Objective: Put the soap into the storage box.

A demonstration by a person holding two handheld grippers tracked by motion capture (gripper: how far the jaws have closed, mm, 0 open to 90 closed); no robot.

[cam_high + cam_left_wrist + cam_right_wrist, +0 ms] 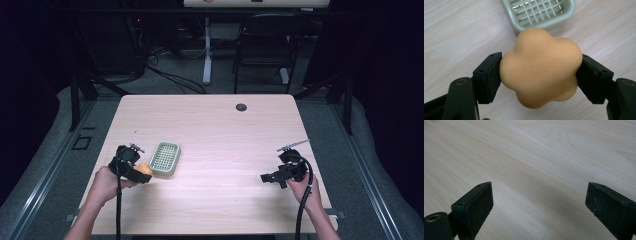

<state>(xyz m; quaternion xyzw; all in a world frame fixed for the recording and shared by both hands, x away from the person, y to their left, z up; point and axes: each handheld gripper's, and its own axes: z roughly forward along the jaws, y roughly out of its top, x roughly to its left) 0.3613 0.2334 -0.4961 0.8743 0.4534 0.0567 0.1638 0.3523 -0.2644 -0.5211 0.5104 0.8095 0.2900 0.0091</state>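
Leftmost, the left gripper (141,172) sits near the table's (220,130) front-left edge, jaws clamped on opposite sides of a lobed orange soap (540,67). Soap is held just beside the near corner of the pale green grid soap dish (165,158); contact between them cannot be told. Centre of the table is bare wood. Right gripper (267,178) rests near the right edge, jaws spread wide, nothing between them.

soap dish (537,13) cropped, near edge hidden
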